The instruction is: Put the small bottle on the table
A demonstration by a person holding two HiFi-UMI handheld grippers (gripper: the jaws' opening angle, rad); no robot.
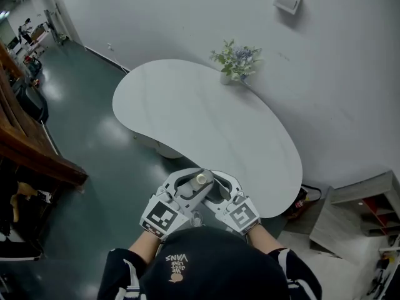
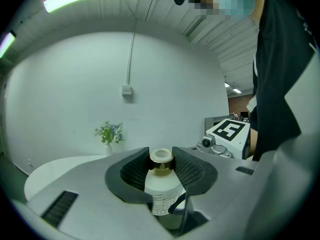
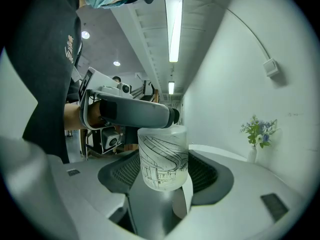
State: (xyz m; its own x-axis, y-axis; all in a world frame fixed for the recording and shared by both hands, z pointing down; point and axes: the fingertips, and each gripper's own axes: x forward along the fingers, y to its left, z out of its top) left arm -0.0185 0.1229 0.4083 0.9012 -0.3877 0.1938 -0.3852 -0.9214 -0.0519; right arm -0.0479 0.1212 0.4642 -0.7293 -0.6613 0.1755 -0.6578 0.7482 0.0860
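The small bottle (image 1: 201, 179) has a white body and a gold cap. It hangs in the air over the near edge of the white table (image 1: 206, 124), close to the person's chest. In the left gripper view, my left gripper (image 2: 161, 158) is shut on the bottle (image 2: 162, 189), with its pads against the gold neck. In the right gripper view, my right gripper (image 3: 165, 160) closes on the frosted, line-drawn body of the bottle (image 3: 162, 156) from the other side. One left gripper finger (image 3: 132, 113) crosses just above it. The two grippers (image 1: 190, 184) (image 1: 220, 189) meet at the bottle.
A small vase of flowers (image 1: 234, 61) stands at the table's far edge by the white wall. A wall box (image 1: 287, 0) is mounted above it. Grey shelving (image 1: 369, 211) stands to the right, and wooden furniture (image 1: 31, 149) stands on the dark floor to the left.
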